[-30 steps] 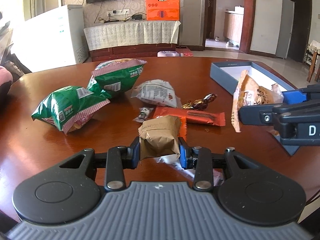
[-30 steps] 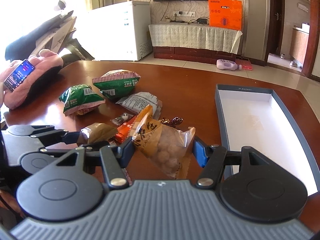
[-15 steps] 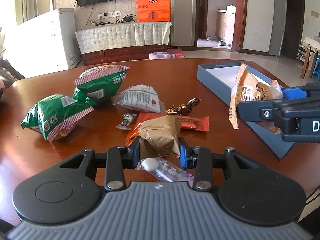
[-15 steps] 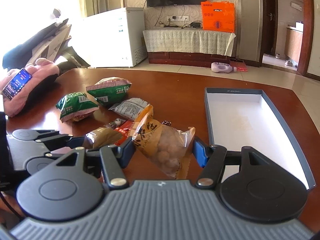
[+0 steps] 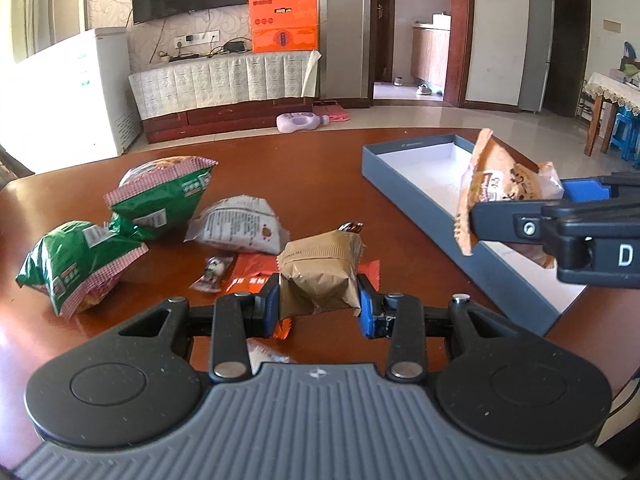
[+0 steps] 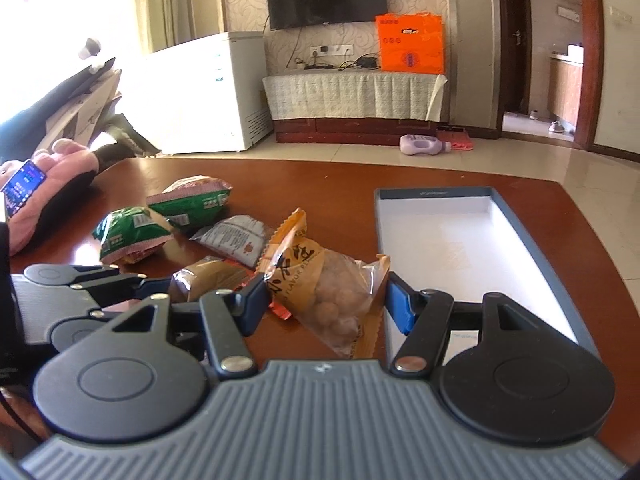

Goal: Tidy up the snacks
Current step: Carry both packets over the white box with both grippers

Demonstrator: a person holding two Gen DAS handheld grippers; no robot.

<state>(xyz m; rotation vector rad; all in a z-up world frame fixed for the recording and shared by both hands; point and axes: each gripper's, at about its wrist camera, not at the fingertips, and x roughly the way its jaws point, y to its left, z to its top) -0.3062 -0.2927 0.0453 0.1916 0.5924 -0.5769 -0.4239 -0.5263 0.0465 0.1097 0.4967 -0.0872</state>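
Observation:
My left gripper (image 5: 318, 308) is shut on a brown wrapped snack (image 5: 320, 270) and holds it above the wooden table. My right gripper (image 6: 326, 304) is shut on an orange bag of round snacks (image 6: 324, 284), held up beside the box's left wall. In the left wrist view that bag (image 5: 500, 190) hangs over the open blue-grey box (image 5: 420, 196) with its white floor. The box also shows in the right wrist view (image 6: 460, 240). Two green bags (image 5: 160, 196) (image 5: 76, 260), a silver packet (image 5: 240, 222) and an orange bar (image 5: 252, 278) lie on the table.
A small candy (image 5: 212, 274) lies by the orange bar. A person's pink sleeve with a phone (image 6: 24, 188) rests at the table's left edge. The table's far edge (image 5: 280, 136) faces a TV cabinet and a white freezer.
Both grippers have lifted with their snacks and drawn back and up from the table. The right gripper's bag now stands over the box in the left view.

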